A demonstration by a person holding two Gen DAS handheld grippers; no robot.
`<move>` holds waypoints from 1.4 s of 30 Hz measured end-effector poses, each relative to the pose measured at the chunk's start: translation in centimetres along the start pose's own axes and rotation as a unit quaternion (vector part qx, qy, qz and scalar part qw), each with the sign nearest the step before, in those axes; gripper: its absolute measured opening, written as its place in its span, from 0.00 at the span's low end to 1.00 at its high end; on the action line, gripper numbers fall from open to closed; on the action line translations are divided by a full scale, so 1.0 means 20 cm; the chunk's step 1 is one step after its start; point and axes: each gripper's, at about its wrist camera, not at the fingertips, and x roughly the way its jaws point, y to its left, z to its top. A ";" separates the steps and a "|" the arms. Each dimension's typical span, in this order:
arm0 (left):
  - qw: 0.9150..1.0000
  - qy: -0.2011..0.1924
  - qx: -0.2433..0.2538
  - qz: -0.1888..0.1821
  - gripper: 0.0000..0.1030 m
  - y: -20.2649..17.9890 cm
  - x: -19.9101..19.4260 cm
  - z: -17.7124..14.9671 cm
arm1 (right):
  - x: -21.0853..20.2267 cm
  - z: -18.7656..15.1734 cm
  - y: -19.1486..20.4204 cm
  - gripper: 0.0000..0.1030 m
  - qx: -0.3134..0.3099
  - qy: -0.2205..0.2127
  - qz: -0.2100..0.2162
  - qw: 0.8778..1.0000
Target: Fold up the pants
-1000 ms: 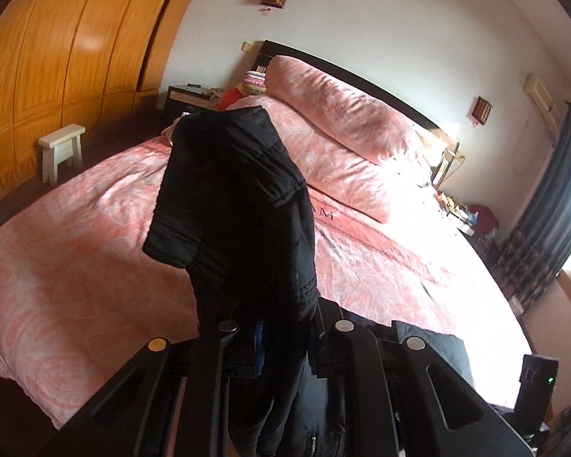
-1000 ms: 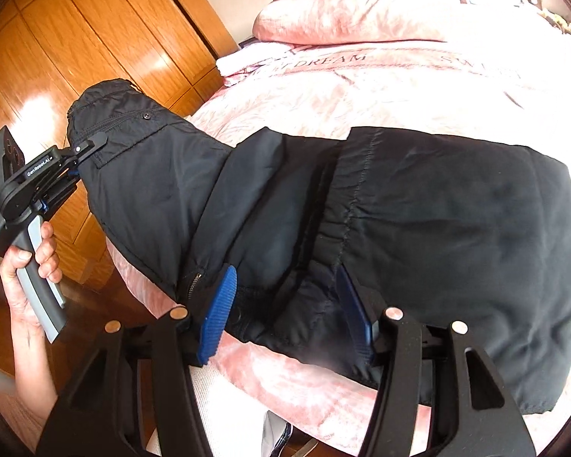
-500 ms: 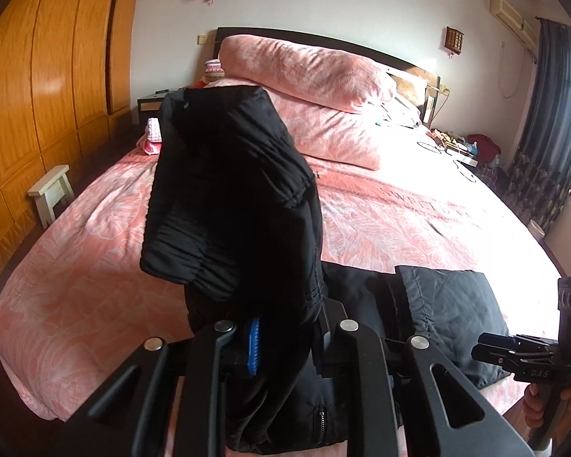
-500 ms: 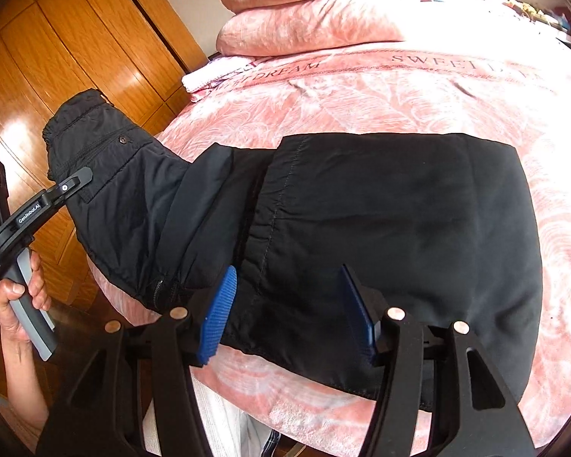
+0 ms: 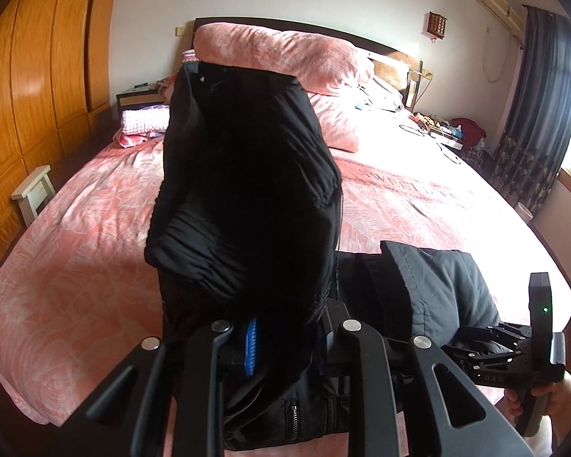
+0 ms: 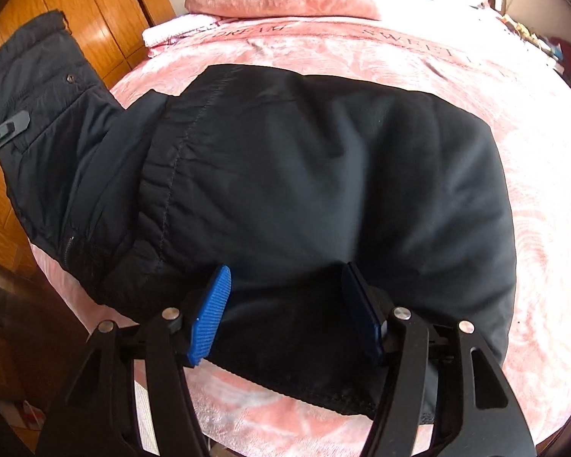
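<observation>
Room, left to right: wood-panelled wardrobe (image 5: pixel 30 76) along the left wall, small pale stool (image 5: pixel 34 194) at its foot, wide bed (image 5: pixel 76 251) under a pink patterned cover, two pink pillows (image 5: pixel 281 57) against a dark headboard, dark curtains (image 5: pixel 533 114) by a bright window at far right.

Black padded pants (image 6: pixel 323 175): the folded bulk lies flat on the near edge of the bed; the waistband end, with snap and zipper, is lifted off to the left.

Left gripper (image 5: pixel 289 342) is clamped on that raised end; the cloth bunches upward and covers the middle of the left wrist view. Only one blue pad shows; the other is buried in fabric.

Right gripper (image 6: pixel 285 304) has its jaws spread over the flat part, holding nothing. Whether the pads touch the cloth is hard to tell.
</observation>
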 end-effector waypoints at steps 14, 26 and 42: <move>0.995 0.075 0.040 -0.046 0.22 -0.24 0.20 -0.15 | -0.25 0.06 -0.28 0.60 0.080 -0.050 0.037 0.995; 0.983 0.156 0.072 -0.058 0.43 -0.35 0.40 -0.26 | -0.15 -0.01 -0.29 0.61 0.089 -0.021 0.031 0.995; 0.985 0.151 0.075 0.019 0.86 -0.13 0.37 -0.29 | -0.20 0.21 0.02 0.82 0.044 -0.038 0.120 0.991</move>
